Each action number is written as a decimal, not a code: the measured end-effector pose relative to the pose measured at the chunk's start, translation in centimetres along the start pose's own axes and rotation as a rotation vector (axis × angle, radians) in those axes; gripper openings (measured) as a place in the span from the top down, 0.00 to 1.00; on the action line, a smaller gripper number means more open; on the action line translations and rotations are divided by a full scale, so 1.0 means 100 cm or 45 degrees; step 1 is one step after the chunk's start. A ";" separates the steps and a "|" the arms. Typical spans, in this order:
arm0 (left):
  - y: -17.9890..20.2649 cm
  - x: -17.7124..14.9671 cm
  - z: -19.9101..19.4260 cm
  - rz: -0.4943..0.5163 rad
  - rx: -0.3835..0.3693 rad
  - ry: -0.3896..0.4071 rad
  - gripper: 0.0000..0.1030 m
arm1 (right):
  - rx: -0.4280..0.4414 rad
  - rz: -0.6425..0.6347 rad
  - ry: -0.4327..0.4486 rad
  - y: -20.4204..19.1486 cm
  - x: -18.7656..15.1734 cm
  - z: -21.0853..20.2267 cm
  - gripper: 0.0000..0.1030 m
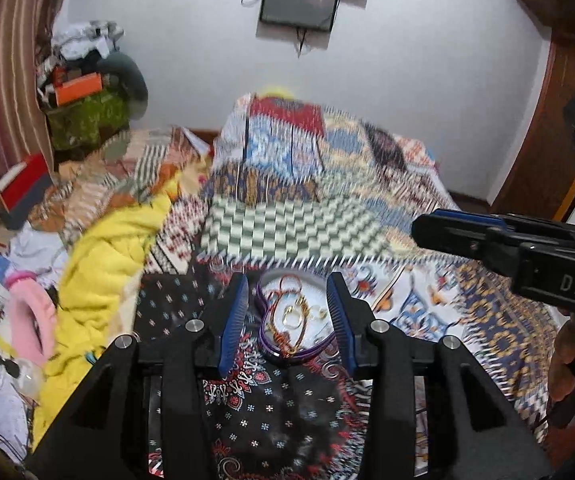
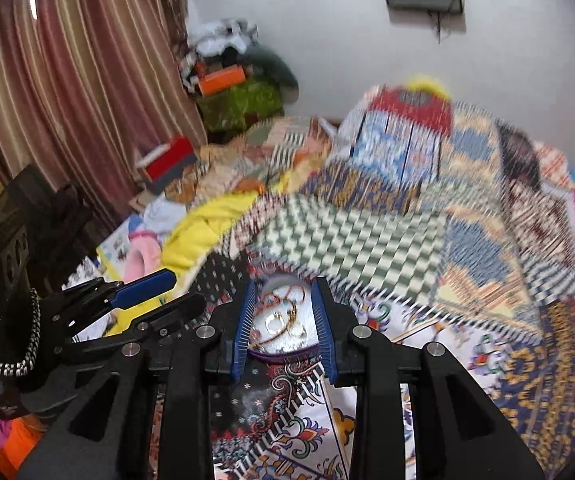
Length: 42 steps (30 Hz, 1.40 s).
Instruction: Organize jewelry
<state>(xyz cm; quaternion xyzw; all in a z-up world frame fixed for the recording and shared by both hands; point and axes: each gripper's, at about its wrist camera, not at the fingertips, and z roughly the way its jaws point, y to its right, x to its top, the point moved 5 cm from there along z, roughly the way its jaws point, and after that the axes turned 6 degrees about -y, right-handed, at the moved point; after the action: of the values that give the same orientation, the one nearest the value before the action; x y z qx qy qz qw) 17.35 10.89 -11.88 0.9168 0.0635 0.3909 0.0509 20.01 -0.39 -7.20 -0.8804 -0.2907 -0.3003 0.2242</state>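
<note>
Jewelry (image 1: 293, 314): thin chains + gold rings, looks light, limp, slippery, tangle-prone; best pinched at a ring or chain bunch, not the dish rim. It sits piled in a purple-rimmed white dish (image 1: 266, 342) on the patchwork bedspread (image 1: 295, 232), just ahead between the left claw (image 1: 287, 300) fingers. Both claws spread apart, holding nothing; right claw (image 2: 283, 306) frames the same dish.

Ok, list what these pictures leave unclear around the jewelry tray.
- Jewelry, left wrist view: tangled pieces, too small to count.
- Tray, right wrist view: sides hidden behind the right gripper fingers.
- Bedspread, both views: pattern smeared by motion blur.
- Left gripper, left wrist view: whether it touches the tray is unclear.
</note>
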 end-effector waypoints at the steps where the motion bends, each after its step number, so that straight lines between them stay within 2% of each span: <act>1: 0.003 0.003 -0.010 0.005 0.002 0.026 0.60 | -0.007 -0.006 0.041 -0.004 0.002 -0.013 0.74; 4: 0.012 0.012 -0.047 0.027 0.007 0.132 0.55 | -0.028 -0.017 0.153 -0.014 0.005 -0.051 0.73; 6: 0.021 0.017 -0.077 0.047 0.014 0.218 0.51 | -0.043 -0.025 0.231 -0.022 0.007 -0.075 0.68; 8: 0.028 0.020 -0.106 0.063 0.022 0.302 0.47 | -0.063 -0.040 0.325 -0.031 0.005 -0.104 0.58; 12: 0.041 0.021 -0.157 0.087 0.025 0.445 0.45 | -0.139 -0.084 0.487 -0.052 -0.003 -0.151 0.52; 13: 0.044 0.019 -0.170 0.090 0.030 0.482 0.44 | -0.161 -0.084 0.524 -0.056 -0.008 -0.161 0.47; 16: 0.050 0.014 -0.199 0.092 0.040 0.564 0.36 | -0.211 -0.078 0.604 -0.064 -0.018 -0.179 0.32; 19: 0.055 0.006 -0.224 0.095 0.064 0.635 0.28 | -0.266 -0.070 0.648 -0.069 -0.030 -0.192 0.25; 21: 0.057 0.000 -0.234 0.088 0.083 0.660 0.13 | -0.285 -0.075 0.653 -0.073 -0.035 -0.195 0.21; 25: 0.054 -0.008 -0.248 0.061 0.113 0.696 0.02 | -0.355 -0.090 0.679 -0.077 -0.044 -0.203 0.12; 26: 0.053 -0.010 -0.250 0.054 0.117 0.698 0.01 | -0.372 -0.094 0.683 -0.079 -0.045 -0.204 0.07; 29: 0.052 -0.014 -0.254 0.040 0.126 0.695 0.01 | -0.393 -0.101 0.702 -0.084 -0.048 -0.207 0.02; 42: 0.054 -0.023 -0.255 0.046 0.160 0.684 0.01 | -0.377 -0.105 0.721 -0.089 -0.053 -0.212 0.01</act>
<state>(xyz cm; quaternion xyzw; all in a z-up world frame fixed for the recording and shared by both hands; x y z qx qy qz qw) -2.26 6.29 4.81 0.7827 0.0826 0.6161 -0.0318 2.31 -7.97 6.53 -0.7723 -0.2054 -0.5813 0.1532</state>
